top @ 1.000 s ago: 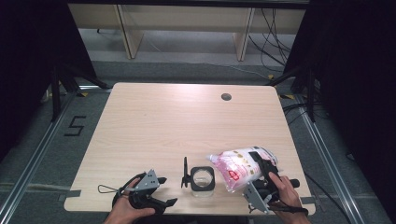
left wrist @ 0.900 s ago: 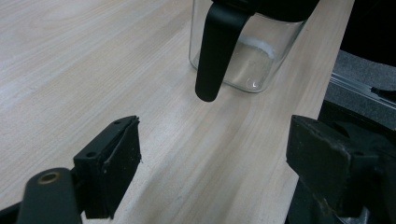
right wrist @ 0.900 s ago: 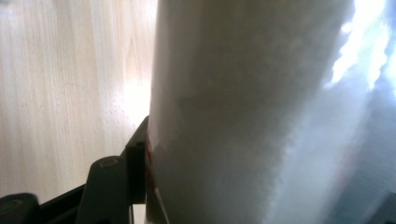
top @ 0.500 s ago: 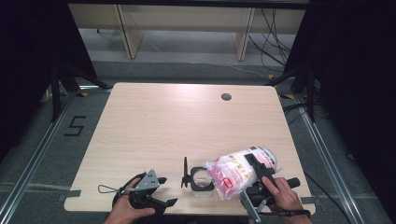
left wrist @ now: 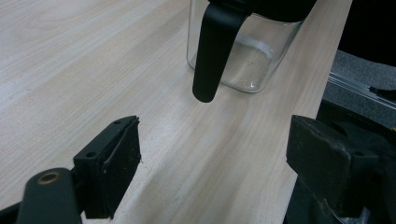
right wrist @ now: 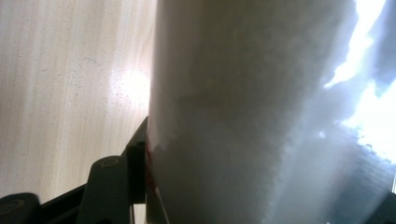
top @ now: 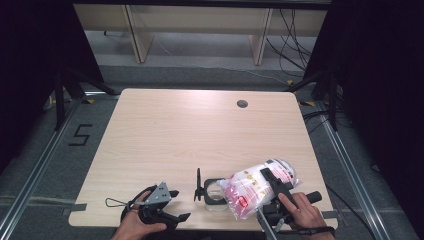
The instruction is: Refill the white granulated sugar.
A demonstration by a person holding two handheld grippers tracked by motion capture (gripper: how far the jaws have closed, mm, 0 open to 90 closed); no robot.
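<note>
A clear glass jar point(top: 214, 194) stands near the table's front edge, its black hinged lid point(top: 198, 184) swung open on the left side. My right gripper point(top: 274, 186) is shut on a plastic bag of white grains with red print point(top: 250, 191), held on its side with its left end over the jar's mouth. In the right gripper view the bag point(right wrist: 261, 107) sits between the jaws, one finger point(right wrist: 135, 170) pressed against it. My left gripper point(top: 178, 204) is open at the front left. In its view point(left wrist: 215, 172) the jar point(left wrist: 247, 60) and the hanging lid point(left wrist: 212, 51) lie just ahead.
The pale wooden table point(top: 190, 135) has a round cable hole point(top: 242, 104) at the back right. Its front edge point(left wrist: 299, 121) runs close beside the jar. Dark floor, rails and shelving legs surround the table.
The right gripper has brought the bag slightly left and down, so that its left end now reaches over the jar. The left gripper has stayed in place, open.
</note>
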